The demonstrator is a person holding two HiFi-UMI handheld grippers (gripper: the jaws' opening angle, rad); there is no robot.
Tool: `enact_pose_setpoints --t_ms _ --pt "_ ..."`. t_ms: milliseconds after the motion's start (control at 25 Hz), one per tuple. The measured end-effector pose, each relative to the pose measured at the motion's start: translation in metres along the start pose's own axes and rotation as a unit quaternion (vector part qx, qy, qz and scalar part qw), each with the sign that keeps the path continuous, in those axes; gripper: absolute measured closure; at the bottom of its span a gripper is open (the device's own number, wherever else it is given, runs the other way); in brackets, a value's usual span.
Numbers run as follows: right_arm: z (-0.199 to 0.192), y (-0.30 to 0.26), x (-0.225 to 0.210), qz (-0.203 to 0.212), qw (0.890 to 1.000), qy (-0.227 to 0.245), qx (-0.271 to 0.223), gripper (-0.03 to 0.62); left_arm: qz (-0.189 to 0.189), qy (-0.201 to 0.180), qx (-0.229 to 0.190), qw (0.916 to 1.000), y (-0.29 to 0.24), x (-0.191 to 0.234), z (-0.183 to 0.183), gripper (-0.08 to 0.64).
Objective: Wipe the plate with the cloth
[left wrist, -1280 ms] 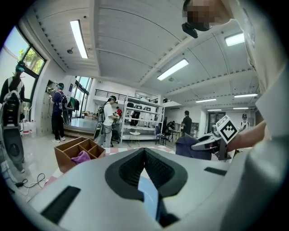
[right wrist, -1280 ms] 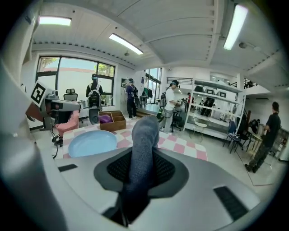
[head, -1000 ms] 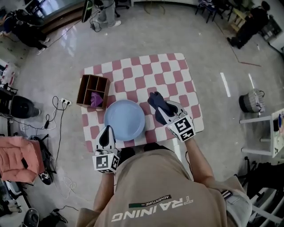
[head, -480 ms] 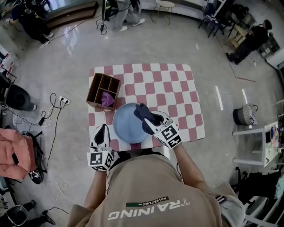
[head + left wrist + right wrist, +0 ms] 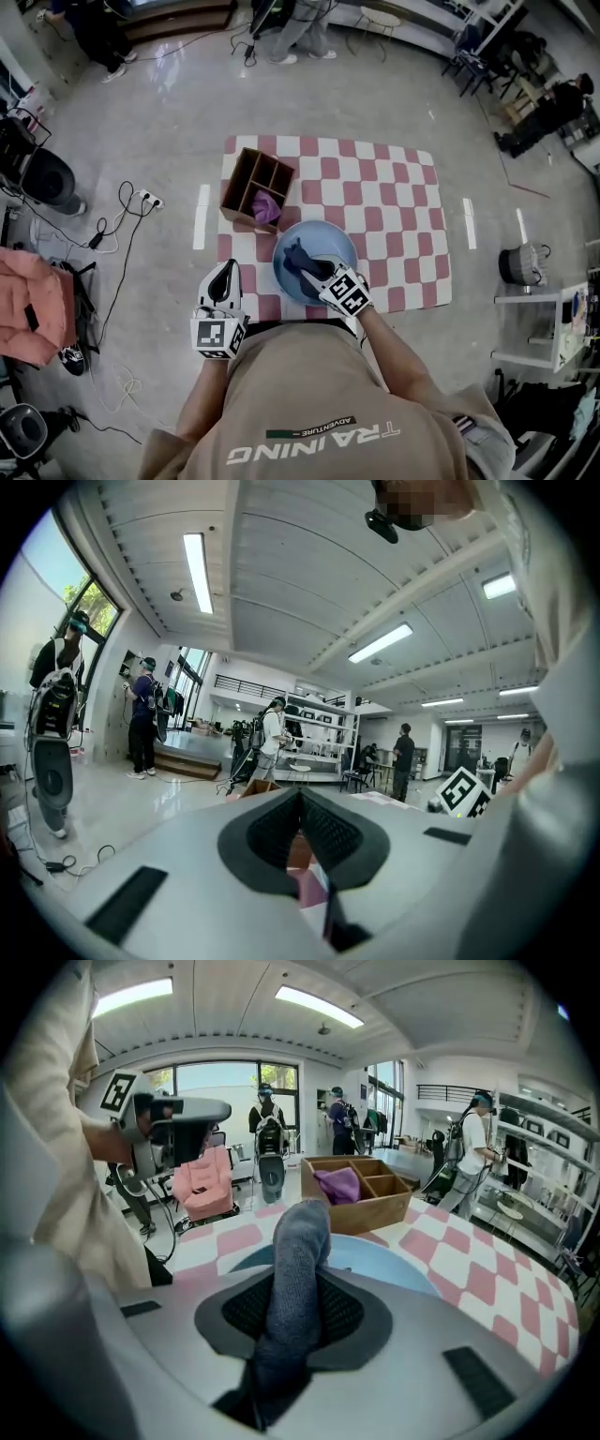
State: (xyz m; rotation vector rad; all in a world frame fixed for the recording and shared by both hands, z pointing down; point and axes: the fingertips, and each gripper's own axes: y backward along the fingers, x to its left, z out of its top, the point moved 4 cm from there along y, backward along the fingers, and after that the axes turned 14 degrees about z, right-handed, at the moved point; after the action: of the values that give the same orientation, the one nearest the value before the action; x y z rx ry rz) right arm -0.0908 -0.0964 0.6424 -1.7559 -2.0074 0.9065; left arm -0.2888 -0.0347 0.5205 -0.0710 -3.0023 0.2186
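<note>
The right gripper (image 5: 294, 1283) is clamped part-way closed on the grey-blue cloth (image 5: 298, 1232), pinched between its pads. The cloth sticks out past the jaw tips as a long roll, its long axis running from near-right to far-left over the blue plate (image 5: 336, 246), towards the wooden box (image 5: 246, 178). The plate sits near the table's (image 5: 394, 206) near edge. The left gripper (image 5: 224, 275) is closed on nothing, at the near-left corner.

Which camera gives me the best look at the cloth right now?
Right gripper view: the grey cloth sits mid-frame, clamped between the jaws. Head view shows it small, over the blue plate; left gripper view misses it.
</note>
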Motion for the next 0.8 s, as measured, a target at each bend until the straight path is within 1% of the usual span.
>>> enact_pose_setpoints --t_ms 200,320,560,800 --pt "-0.019 -0.047 0.003 0.019 0.999 -0.018 0.037 0.485 -0.018 -0.001 0.01 0.9998 -0.01 0.021 -0.004 0.549" --pt "-0.018 -0.064 0.006 0.023 0.997 -0.002 0.069 0.485 -0.024 0.004 0.012 0.9996 -0.016 0.029 -0.004 0.549" --pt "-0.009 -0.075 -0.01 0.018 0.994 0.002 0.105 0.483 -0.032 0.016 0.014 0.9993 -0.03 0.041 -0.002 0.549" --pt "-0.003 -0.077 -0.036 0.014 0.992 0.007 0.129 0.482 -0.023 0.022 0.009 0.9995 -0.038 0.049 0.004 0.549"
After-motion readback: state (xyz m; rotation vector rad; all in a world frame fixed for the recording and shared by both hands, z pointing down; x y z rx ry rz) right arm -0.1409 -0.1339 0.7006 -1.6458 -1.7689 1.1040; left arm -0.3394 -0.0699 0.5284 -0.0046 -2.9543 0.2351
